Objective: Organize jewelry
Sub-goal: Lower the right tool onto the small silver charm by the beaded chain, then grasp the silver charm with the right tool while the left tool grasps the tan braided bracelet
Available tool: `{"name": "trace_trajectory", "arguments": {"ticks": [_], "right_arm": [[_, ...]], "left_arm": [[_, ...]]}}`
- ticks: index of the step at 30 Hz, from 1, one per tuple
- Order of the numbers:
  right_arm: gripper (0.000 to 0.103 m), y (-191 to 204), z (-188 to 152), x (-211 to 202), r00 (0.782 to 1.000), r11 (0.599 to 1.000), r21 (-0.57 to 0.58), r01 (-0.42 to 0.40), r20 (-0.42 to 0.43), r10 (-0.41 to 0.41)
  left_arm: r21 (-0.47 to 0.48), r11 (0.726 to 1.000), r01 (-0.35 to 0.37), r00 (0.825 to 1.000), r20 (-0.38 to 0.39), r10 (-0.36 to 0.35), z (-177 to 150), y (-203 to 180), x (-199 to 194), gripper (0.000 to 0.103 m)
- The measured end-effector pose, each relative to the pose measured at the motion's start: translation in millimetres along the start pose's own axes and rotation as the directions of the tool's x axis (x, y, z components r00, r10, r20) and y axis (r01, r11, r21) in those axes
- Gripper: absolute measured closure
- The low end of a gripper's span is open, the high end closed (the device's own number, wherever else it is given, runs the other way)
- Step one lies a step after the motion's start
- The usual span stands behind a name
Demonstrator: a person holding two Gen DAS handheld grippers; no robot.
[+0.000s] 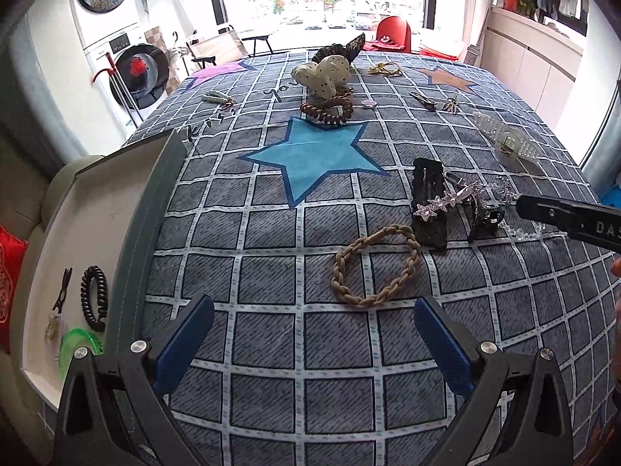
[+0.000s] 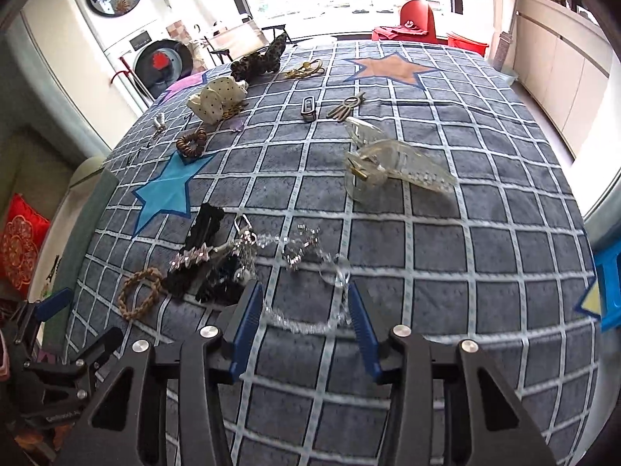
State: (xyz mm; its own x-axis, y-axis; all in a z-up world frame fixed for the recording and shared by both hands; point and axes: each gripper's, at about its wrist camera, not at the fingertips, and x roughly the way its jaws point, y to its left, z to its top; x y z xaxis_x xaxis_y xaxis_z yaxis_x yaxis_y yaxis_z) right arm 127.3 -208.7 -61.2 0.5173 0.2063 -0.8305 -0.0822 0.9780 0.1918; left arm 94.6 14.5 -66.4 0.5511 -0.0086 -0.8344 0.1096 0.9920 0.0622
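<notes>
On the checked cloth point(image 2: 465, 233), nearest the right gripper point(image 2: 306, 310), a clear bead bracelet point(image 2: 310, 324) lies between its blue fingers point(image 2: 248, 310), strand running from seven to one o'clock; the pads stand apart, not pressing it. The left gripper point(image 1: 314, 334) hangs released over bare cloth, a braided tan hair tie point(image 1: 376, 266) just beyond at twelve. Farther, at one o'clock, sit black clips point(image 1: 427, 202); at nine, a white tray point(image 1: 46, 233).
</notes>
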Motion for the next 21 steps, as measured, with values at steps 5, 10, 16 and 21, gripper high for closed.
{"name": "trace_trajectory", "arguments": {"ticks": [5, 10, 16, 21], "right_arm": [[0.062, 5, 8, 9, 1.0, 0.999, -0.033, -0.005, -0.004, 0.005], [0.067, 17, 9, 9, 1.0, 0.997, -0.076, -0.006, 0.013, 0.007], [0.076, 23, 10, 21, 1.0, 0.996, -0.085, 0.019, 0.0, -0.019], [0.093, 18, 10, 22, 1.0, 0.997, -0.067, 0.028, 0.009, -0.027]], "left_arm": [[-0.003, 1.0, 0.004, 1.0, 0.0, -0.004, 3, -1, 5, 0.0], [0.007, 1.0, 0.007, 1.0, 0.0, -0.007, 7, -5, 10, 0.0], [0.029, 0.999, 0.02, 1.0, -0.004, -0.02, 9, -13, 16, 0.0], [0.043, 0.998, 0.037, 0.999, -0.012, -0.036, 11, -20, 22, 0.011]]}}
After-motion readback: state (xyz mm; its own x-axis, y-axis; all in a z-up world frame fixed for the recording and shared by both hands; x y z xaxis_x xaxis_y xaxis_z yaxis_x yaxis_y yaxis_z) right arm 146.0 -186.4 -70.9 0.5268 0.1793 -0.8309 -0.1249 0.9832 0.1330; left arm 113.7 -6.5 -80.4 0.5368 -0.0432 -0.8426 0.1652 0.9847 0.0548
